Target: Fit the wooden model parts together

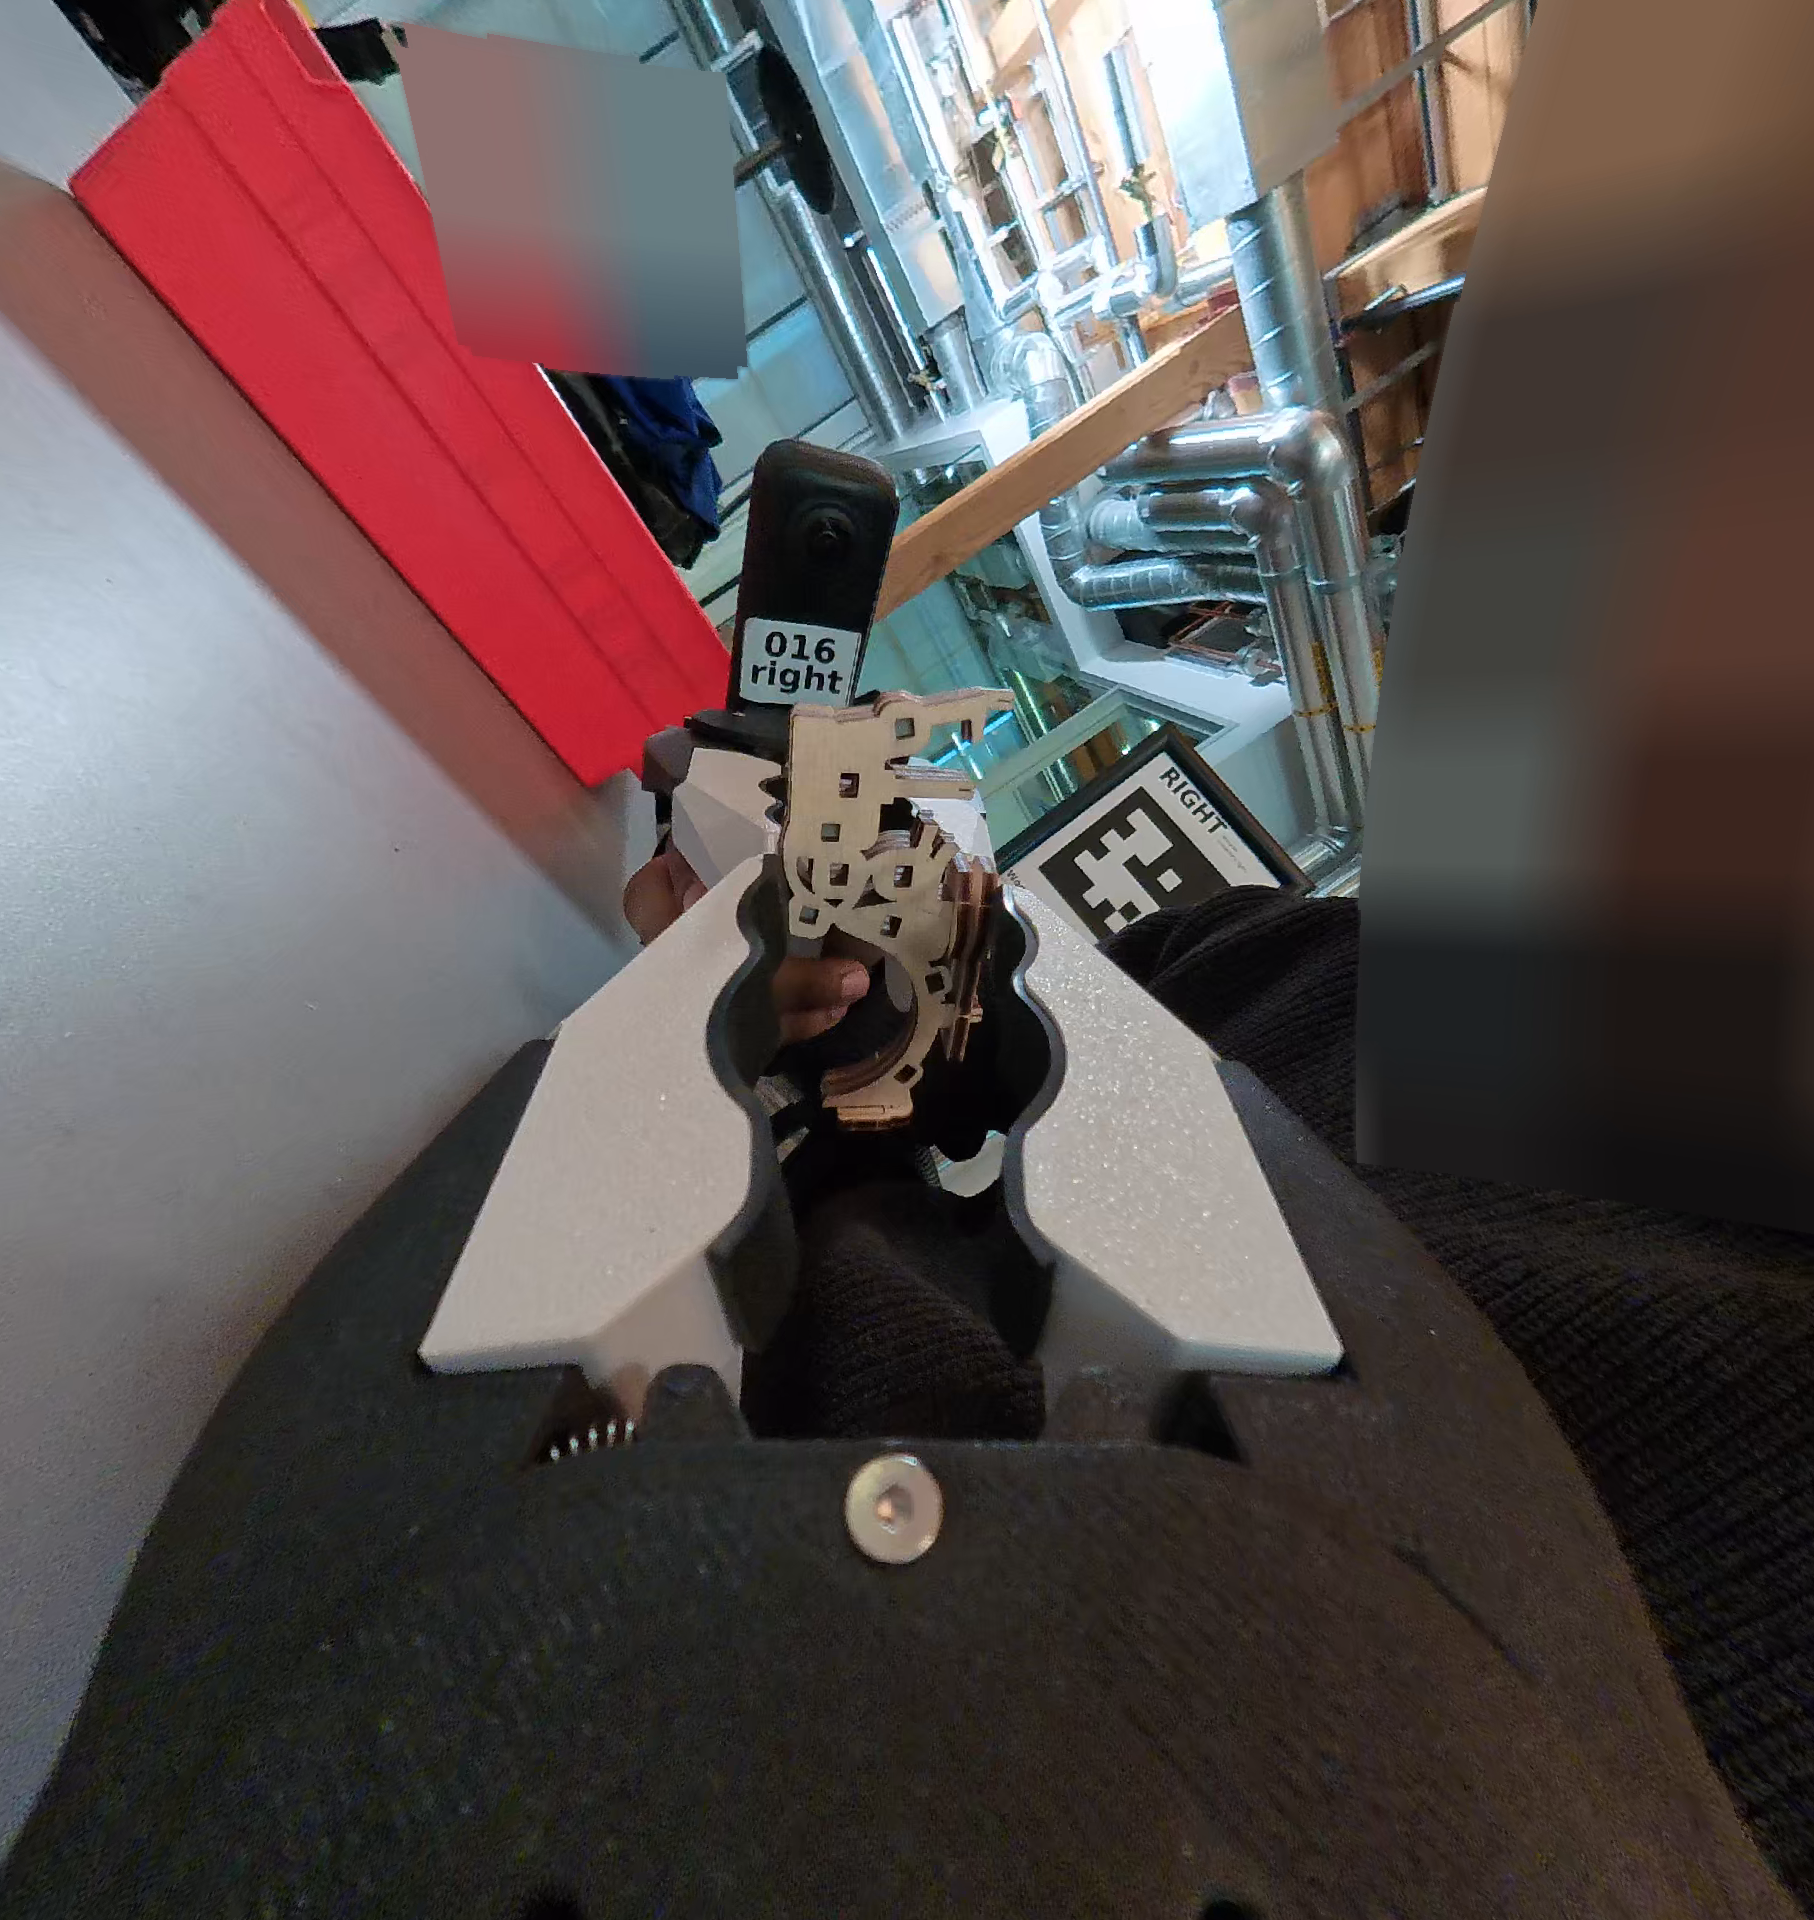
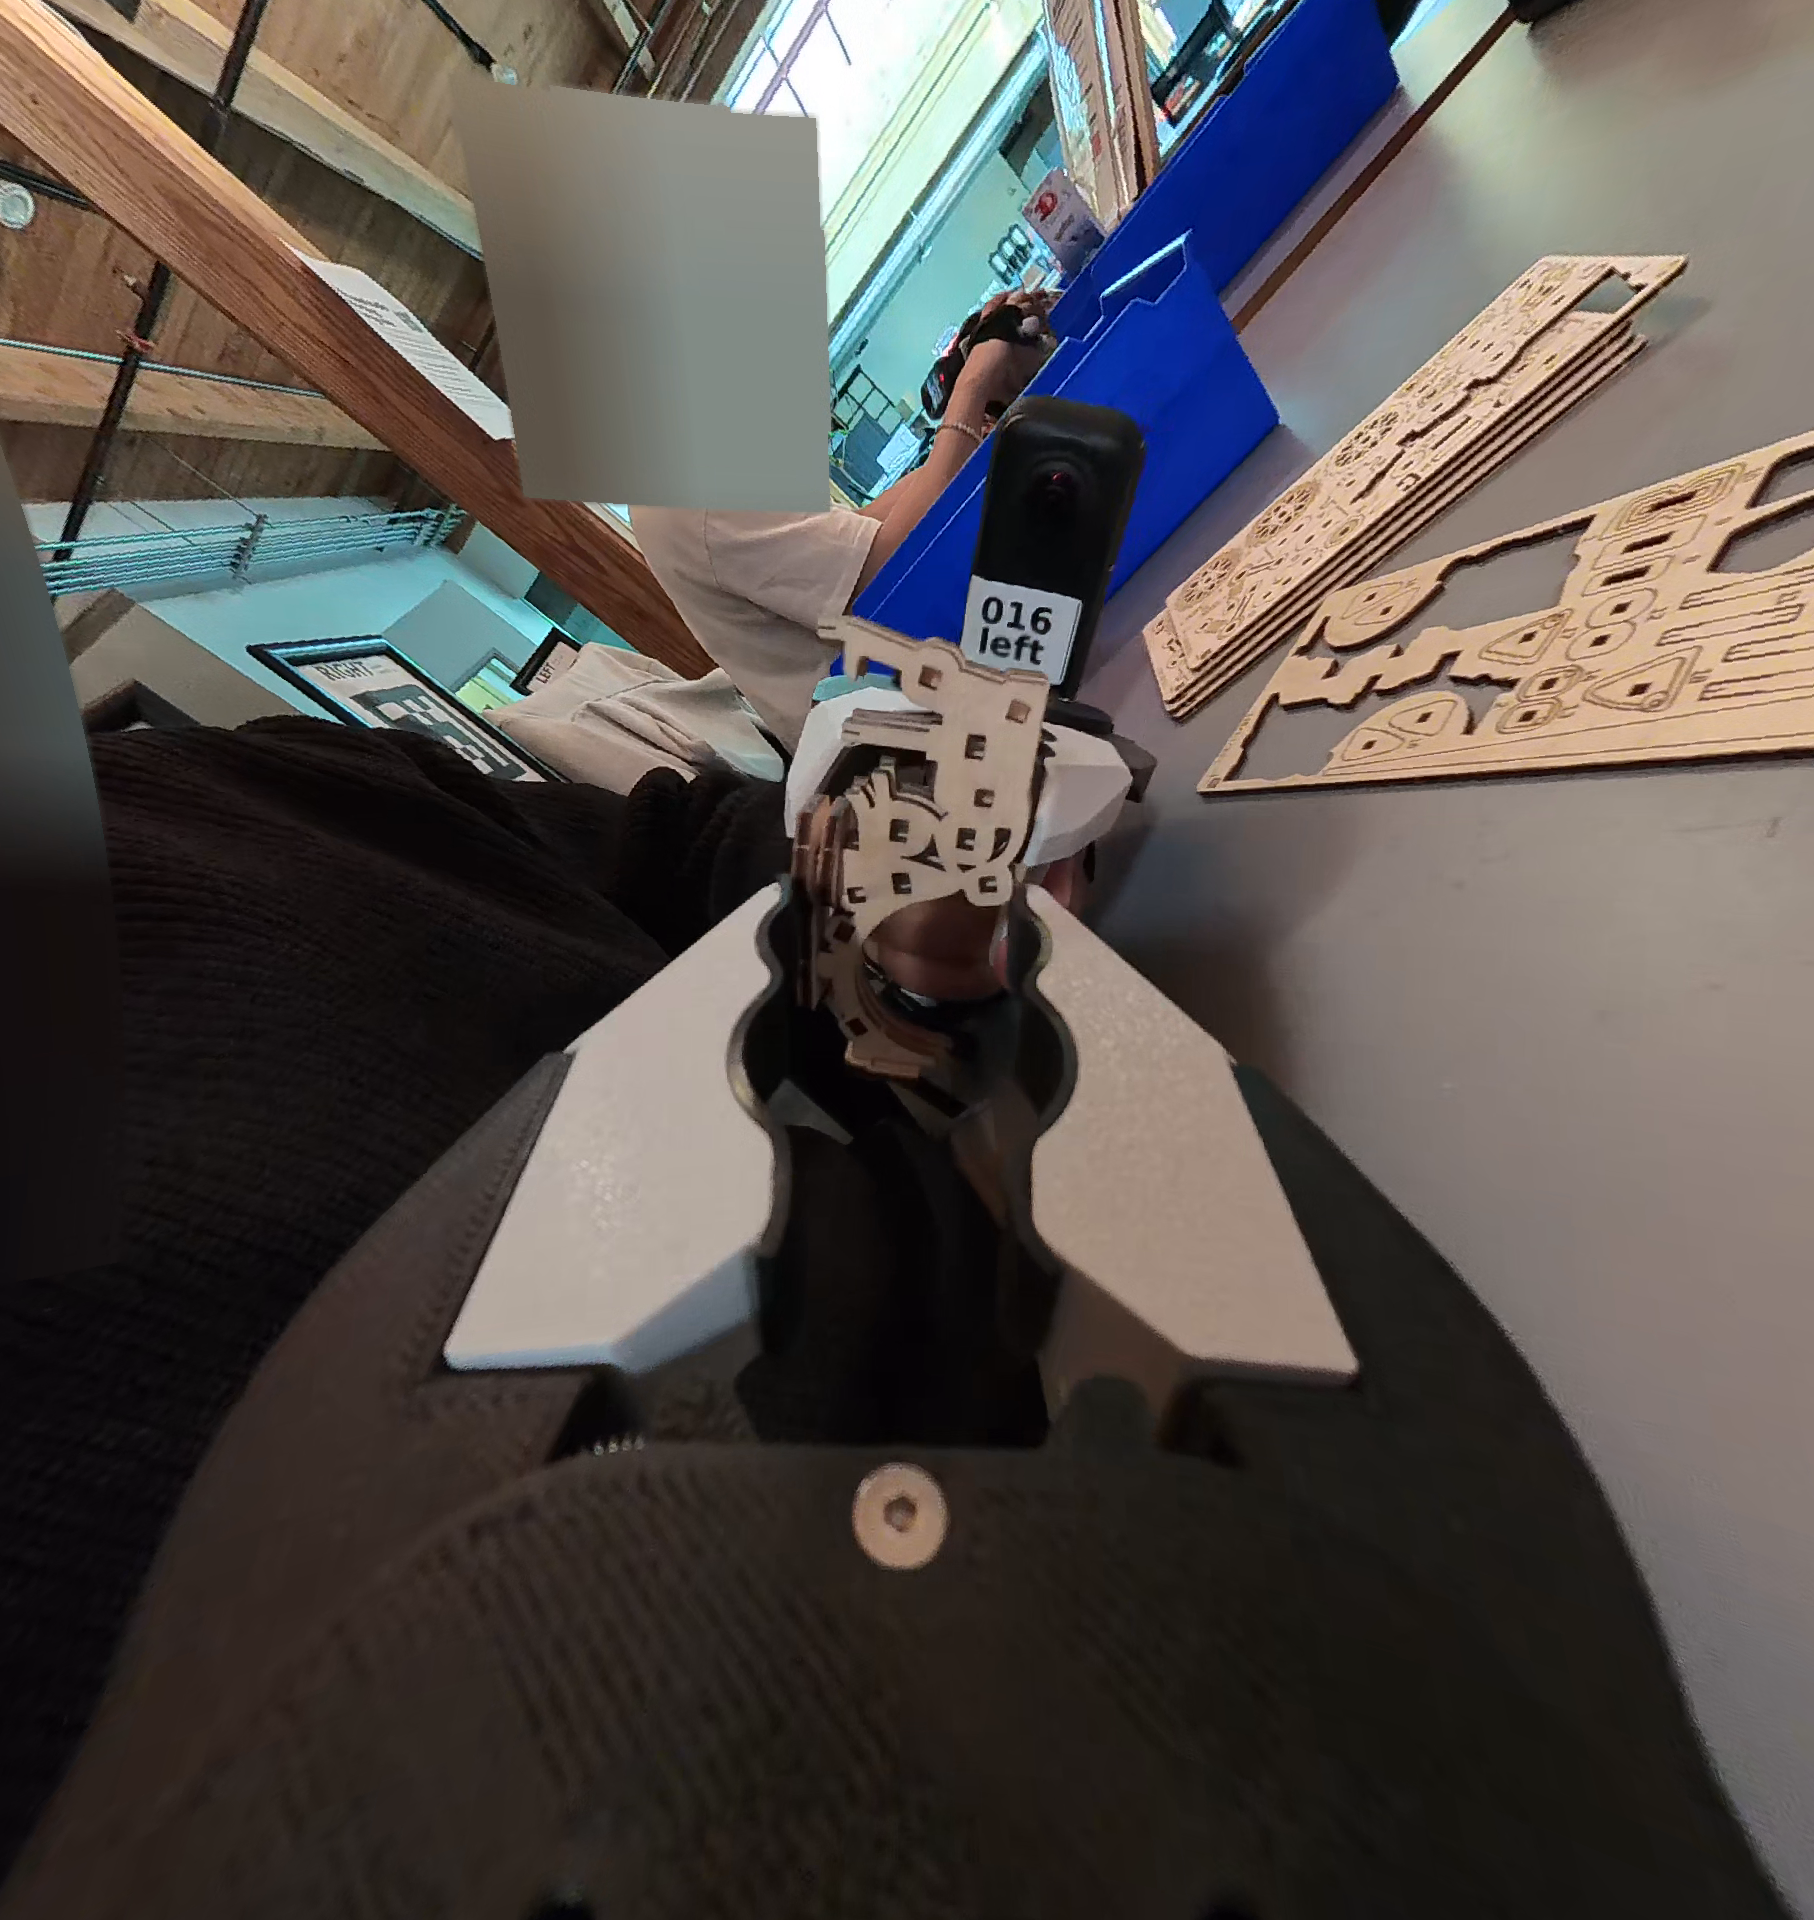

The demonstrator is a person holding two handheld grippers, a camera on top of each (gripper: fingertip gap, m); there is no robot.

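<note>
A pale wooden model (image 1: 851, 831), a flat plate with square holes joined to a stack of curved layers, is held in the air between the two grippers, which face each other. My left gripper (image 1: 887, 904) has its grey fingers closed against the model's sides. In the right wrist view my right gripper (image 2: 898, 909) is closed on the same model (image 2: 944, 821) from the opposite side. The right gripper (image 1: 841, 821) shows beyond the model in the left wrist view, and the left gripper (image 2: 950, 790) shows beyond it in the right wrist view. A hand shows behind the model in both views.
Stacked laser-cut wooden sheets (image 2: 1402, 468) and a partly emptied sheet (image 2: 1557, 644) lie on the grey table (image 2: 1505, 1039). A blue bin (image 2: 1173, 395) stands behind them, a red bin (image 1: 363, 364) at the other side. A dark knitted sleeve (image 1: 1609, 1455) is close by. A second person (image 2: 757, 603) sits beyond. The tips of both grippers are at nearly the same place.
</note>
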